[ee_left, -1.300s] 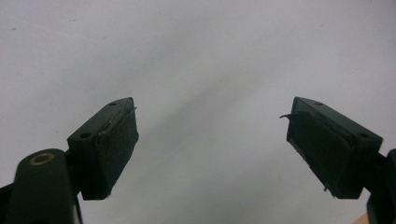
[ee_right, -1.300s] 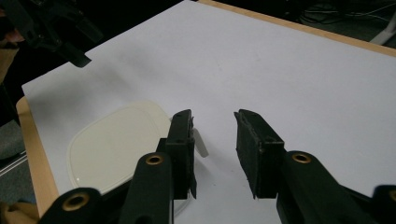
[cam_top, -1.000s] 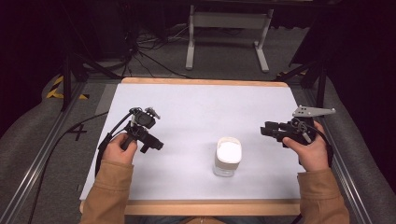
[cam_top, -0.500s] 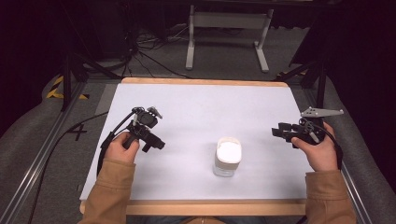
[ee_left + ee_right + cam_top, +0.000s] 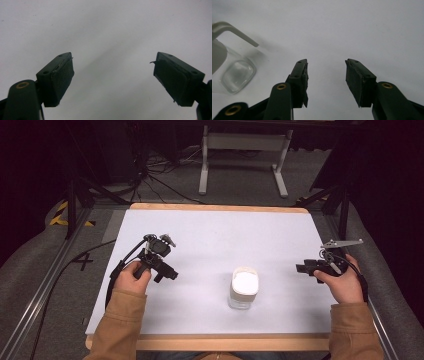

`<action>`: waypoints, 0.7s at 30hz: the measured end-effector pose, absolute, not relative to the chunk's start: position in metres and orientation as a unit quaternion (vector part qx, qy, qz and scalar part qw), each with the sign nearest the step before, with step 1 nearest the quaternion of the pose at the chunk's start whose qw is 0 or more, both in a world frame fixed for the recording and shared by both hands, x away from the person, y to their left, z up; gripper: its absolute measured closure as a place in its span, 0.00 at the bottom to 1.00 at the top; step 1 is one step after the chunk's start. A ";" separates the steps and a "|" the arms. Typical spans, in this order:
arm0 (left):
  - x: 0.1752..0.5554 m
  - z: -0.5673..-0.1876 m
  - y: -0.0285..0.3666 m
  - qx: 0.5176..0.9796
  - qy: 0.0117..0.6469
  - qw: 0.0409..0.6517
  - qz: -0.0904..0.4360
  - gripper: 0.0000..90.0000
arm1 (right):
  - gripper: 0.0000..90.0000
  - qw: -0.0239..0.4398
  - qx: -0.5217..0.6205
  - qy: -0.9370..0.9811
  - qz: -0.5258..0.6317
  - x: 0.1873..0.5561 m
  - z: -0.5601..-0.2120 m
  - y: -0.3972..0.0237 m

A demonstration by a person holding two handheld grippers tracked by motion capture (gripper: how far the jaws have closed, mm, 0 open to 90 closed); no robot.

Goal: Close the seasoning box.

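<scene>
High view: white-covered table (image 5: 215,225) with a wooden rim. Jar (image 5: 244,287) upright near the front edge, a little right of the middle: clear squarish body, rounded corners, white lid on top. Left gripper (image 5: 171,273) toward the left edge, well apart from the jar, pointing in at the table's middle. Right gripper (image 5: 301,268) near the right edge, aimed at the jar but also well apart from it. Neither touching the jar. Judging by that, jar free on the table with lid in place; any grasp, lift or opening left to do.

Left gripper view: left gripper (image 5: 113,72) spread wide, nothing between the jaws. Matte black blocks with rough, worn pads, edges slightly frayed. Plain, smooth white table (image 5: 105,22) beneath.

Right gripper view: right gripper (image 5: 325,80) with jaws just opened, standing wide, nothing between them. Same black blocks, brass-coloured rivets on the links, pad on one side torn at its lower edge. Jar (image 5: 237,73) at the left border, off to the side of the jaws: glossy, thick clear wall, smooth white lid with a bent white bar above.
</scene>
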State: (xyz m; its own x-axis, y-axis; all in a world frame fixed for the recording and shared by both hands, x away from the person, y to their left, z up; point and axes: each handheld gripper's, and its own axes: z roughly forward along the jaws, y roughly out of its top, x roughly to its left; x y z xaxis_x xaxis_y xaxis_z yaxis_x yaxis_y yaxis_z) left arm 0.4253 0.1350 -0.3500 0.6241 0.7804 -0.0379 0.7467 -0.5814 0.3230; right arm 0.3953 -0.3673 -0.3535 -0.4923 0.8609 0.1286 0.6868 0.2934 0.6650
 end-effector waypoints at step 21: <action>0.427 -0.352 0.136 0.885 0.435 0.157 0.049 0.19 | 0.58 0.066 0.501 0.830 0.236 0.411 -0.398 -0.357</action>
State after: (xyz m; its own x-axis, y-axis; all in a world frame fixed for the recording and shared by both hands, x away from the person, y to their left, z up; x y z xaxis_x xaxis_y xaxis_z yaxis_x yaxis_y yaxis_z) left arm 0.4269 0.1365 -0.3524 0.6174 0.7850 -0.0504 0.7544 -0.5728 0.3206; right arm 0.4111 -0.3570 -0.3975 -0.4895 0.8628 0.1267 0.8002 0.3866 0.4584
